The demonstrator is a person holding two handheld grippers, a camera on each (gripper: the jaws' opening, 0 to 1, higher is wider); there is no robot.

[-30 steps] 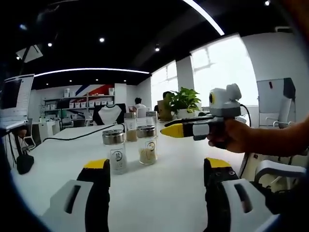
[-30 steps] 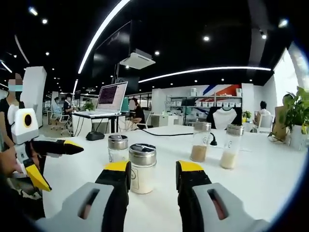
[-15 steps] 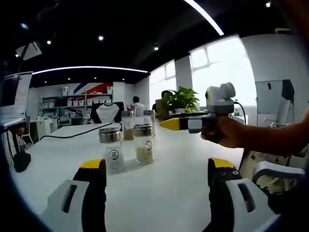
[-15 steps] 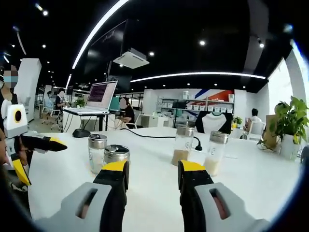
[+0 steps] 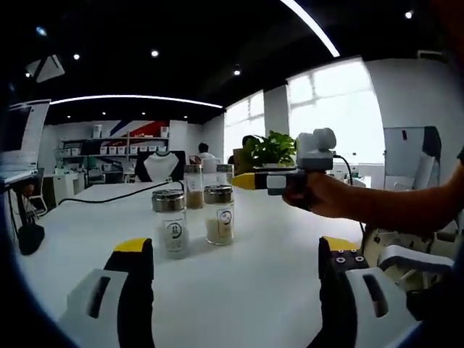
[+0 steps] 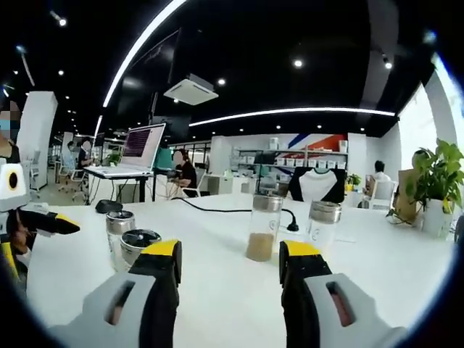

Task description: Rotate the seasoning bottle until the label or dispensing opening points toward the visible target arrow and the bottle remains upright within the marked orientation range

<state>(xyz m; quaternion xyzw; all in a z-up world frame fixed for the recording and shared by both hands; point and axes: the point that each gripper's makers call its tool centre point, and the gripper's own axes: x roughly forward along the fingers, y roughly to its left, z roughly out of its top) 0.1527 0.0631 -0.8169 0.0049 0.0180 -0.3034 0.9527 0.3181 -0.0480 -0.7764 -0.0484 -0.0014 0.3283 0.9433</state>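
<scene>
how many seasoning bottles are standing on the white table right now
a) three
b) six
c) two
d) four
d: in the left gripper view two short metal-lidded bottles, one and the other, stand near the camera, with two taller bottles, one and the other, upright behind them on the white table.
</scene>
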